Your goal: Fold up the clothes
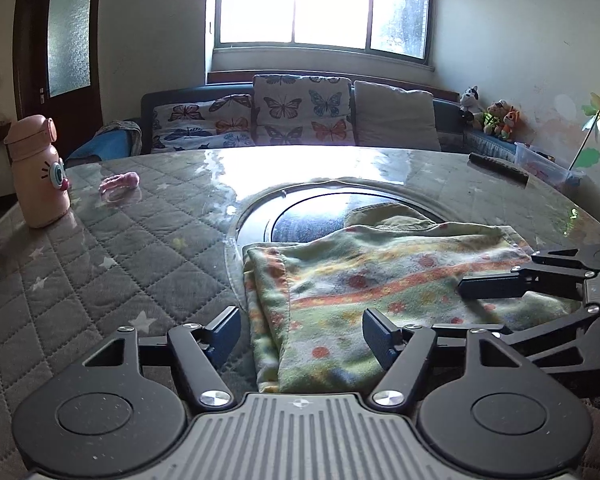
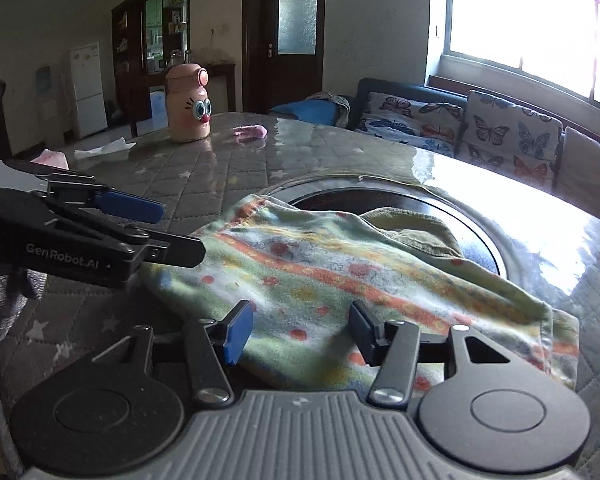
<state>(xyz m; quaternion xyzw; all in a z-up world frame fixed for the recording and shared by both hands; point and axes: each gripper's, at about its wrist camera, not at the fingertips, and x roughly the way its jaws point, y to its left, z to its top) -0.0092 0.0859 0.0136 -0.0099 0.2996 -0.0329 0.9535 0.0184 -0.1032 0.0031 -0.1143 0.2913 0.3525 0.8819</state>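
Cloth [image 1: 380, 276] in green, orange and pale blue, dotted with red, lies folded on the near part of the round table [image 1: 140, 240], its far edge draped over the dark round inset [image 1: 312, 216] at the table's middle. A plainer olive layer [image 2: 416, 228] pokes out from under the patterned one on the far side; how much of it lies beneath is hidden.

The left gripper [image 1: 300, 332] hangs low over the cloth's left edge with its fingers spread wide, one pad [image 1: 226, 332] over the quilted table cover and the other over the fabric, holding nothing. The right gripper [image 2: 298, 332] is likewise spread open above the near right part of the cloth, and nothing sits between its pads; whether they touch the fabric I cannot tell. Each gripper's body is cut off by the bottom of its own view.

From the right wrist view, the left gripper's side reads "GenRobot.AI" in pale lettering. No other writing is legible.

Far left on the table stands a pink bottle [image 1: 40, 172] with a cartoon face, and near it a small pink object [image 1: 120, 182], too blurred to identify. A dark flat bar [image 1: 498, 168] lies at the far right edge. Glare from the window [image 1: 320, 4] washes out the table's far surface. Beyond it stands a sofa with butterfly cushions [image 1: 300, 108], and plush toys [image 1: 496, 118] sit at its right end.
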